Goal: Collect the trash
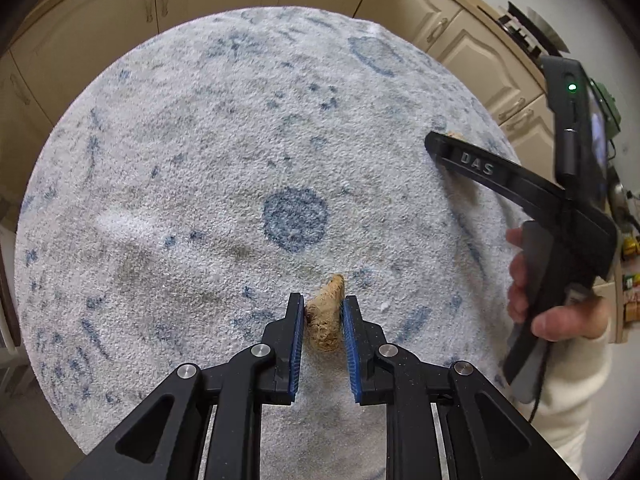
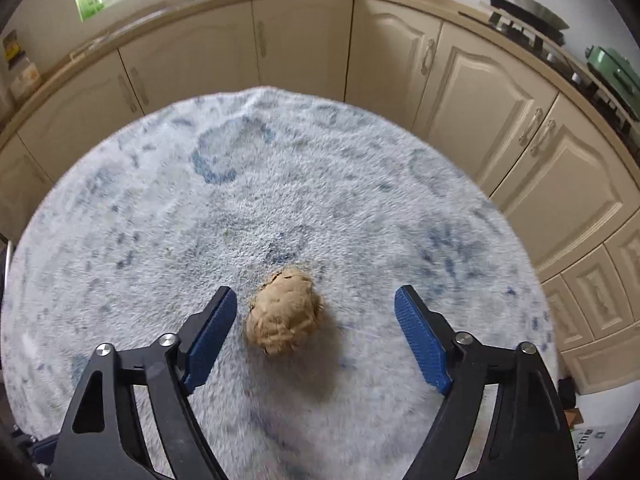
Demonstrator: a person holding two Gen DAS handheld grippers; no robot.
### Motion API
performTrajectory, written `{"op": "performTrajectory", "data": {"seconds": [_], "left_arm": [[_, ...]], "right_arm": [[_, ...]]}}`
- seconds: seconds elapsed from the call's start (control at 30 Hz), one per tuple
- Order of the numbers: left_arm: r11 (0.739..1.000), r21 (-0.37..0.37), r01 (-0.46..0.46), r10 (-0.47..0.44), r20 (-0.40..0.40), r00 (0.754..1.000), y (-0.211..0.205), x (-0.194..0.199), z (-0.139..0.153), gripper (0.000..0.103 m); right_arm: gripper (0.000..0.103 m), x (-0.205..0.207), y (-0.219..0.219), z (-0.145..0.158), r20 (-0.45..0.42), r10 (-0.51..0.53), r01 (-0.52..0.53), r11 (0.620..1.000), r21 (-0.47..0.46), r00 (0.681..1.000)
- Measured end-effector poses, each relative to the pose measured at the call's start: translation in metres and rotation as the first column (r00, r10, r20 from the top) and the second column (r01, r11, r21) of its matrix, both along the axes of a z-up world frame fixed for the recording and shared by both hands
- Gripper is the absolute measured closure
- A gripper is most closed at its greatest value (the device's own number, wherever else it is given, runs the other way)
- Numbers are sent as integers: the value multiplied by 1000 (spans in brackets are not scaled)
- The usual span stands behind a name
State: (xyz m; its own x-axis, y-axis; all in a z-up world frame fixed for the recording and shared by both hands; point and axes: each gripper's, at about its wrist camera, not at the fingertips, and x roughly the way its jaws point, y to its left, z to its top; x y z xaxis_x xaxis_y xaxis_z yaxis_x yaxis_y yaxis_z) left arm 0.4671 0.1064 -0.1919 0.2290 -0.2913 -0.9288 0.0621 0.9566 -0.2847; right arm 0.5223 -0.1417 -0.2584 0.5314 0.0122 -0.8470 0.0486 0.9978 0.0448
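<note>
The round rug (image 1: pixel 200 168) fills most of the left wrist view, its rim curving from lower left, over the top centre, down to the right edge. Beyond that rim, cream cabinet doors (image 1: pixel 404 0) line the top and upper right. The rug's left and upper halves lie bare, leaving broad open pile there. The pile is short, looped, pale grey-white with faded blue motifs, including a dark blue ring (image 1: pixel 295 219) at frame centre.

The left gripper (image 1: pixel 322 310) sits at lower centre with its blue ribbed pads narrowed onto a tan crumpled scrap (image 1: pixel 326 322); both pads touch its sides. The scrap is elongated, fibrous and rough, tapering to a point towards the ring.

At the right of that view the right gripper's black finger (image 1: pixel 472 162) reaches over the rug's right margin, held by a hand (image 1: pixel 556 312).

In the right wrist view, the right gripper (image 2: pixel 316 306) stands wide, its blue textured pads well apart on either side of a second tan wad (image 2: pixel 284 312) at lower centre. Neither pad touches it. The wad is rounded, lumpy and frayed, resting on the pile. The rug's far rim (image 2: pixel 272 90) runs across the middle of the frame, close to the panelled cabinet doors (image 2: pixel 476 92) with metal handles.
</note>
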Motion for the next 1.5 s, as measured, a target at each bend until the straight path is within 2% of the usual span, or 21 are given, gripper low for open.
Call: {"op": "performTrajectory", "data": {"seconds": [0.03,0.07,0.17,0.23,0.27,0.53,0.73,0.83,0.9,0.97,1.03,1.17,1.27,1.33,1.37,1.4,1.47,1.5], "left_arm": [[1000,-6,-4,4,-3,1000,1,0,-2,85],[1000,-6,-7,7,0,1000,2,-1,-1,84],[1000,-6,6,-6,-1,1000,-1,-6,1,68],[1000,-8,16,-16,2,1000,-5,-11,3,42],[1000,-1,15,-15,7,1000,-7,-15,4,37],[999,34,36,-37,14,999,-16,-38,9,36],[997,69,42,-43,21,999,-16,-47,8,36],[995,89,45,-48,32,998,-16,-49,9,35],[993,111,46,-51,41,998,-15,-50,8,35],[993,108,50,-56,46,997,-15,-50,8,34],[993,99,56,-61,47,997,-14,-50,8,34],[995,84,48,-52,53,997,-12,-44,8,34],[996,79,45,-51,75,996,-12,-41,7,35],[995,86,53,-62,103,993,-13,-41,5,36],[995,87,48,-58,110,992,-13,-42,4,37],[995,95,41,-52,118,992,-13,-44,4,42],[987,158,16,-40,144,989,-12,-46,4,66],[983,186,2,-30,148,988,-11,-47,3,84]], "right_arm": [[55,-2,1,2,14,6,-6,1000,7,1000],[72,-3,1,4,13,21,-22,1000,19,1000],[73,-15,-3,7,-8,27,-26,996,84,1000],[73,-30,-7,9,-17,30,-28,993,116,999],[73,-37,-10,11,-16,28,-26,991,129,999],[73,-118,-15,31,27,47,-51,982,181,999],[72,-148,-2,29,47,59,-65,987,147,997],[70,-150,1,19,43,52,-56,993,100,998],[62,-153,1,16,50,41,-44,997,70,998],[35,-159,-2,15,63,33,-39,995,90,997],[22,-164,-4,14,79,14,-22,994,104,997],[21,-163,-1,8,72,-2,-3,998,67,997],[20,-159,0,-3,53,-5,1,997,76,999],[22,-160,3,-4,79,-10,7,999,37,997],[28,-160,5,-5,84,-14,13,1000,15,996],[33,-162,6,-5,97,-16,15,1000,5,995],[55,-164,8,-3,115,1,-3,1000,21,993],[62,-165,9,-2,119,7,-11,1000,29,993]]}}
